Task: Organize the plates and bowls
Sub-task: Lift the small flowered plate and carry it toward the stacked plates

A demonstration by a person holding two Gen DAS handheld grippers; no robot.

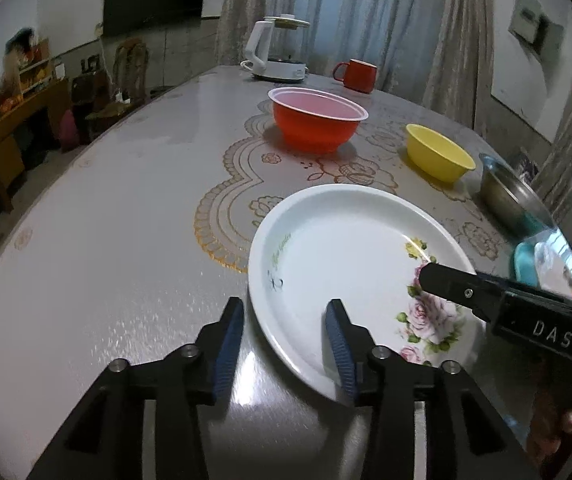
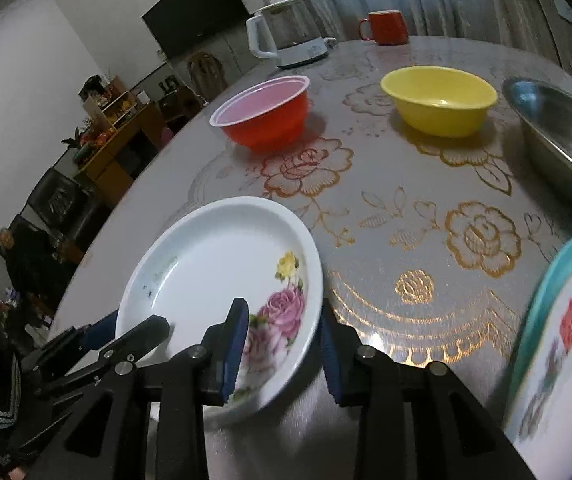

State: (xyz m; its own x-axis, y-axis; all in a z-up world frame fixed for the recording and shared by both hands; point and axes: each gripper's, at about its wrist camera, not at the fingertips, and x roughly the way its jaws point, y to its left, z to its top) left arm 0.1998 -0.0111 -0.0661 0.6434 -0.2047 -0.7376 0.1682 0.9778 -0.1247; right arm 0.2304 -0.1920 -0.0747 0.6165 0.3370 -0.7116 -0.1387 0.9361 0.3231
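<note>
Right wrist view: red bowl [image 2: 265, 114], yellow bowl [image 2: 440, 100], both empty.

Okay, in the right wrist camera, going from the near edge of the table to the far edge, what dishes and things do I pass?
Flowered white plate → red bowl → yellow bowl → white kettle → red mug.
</note>
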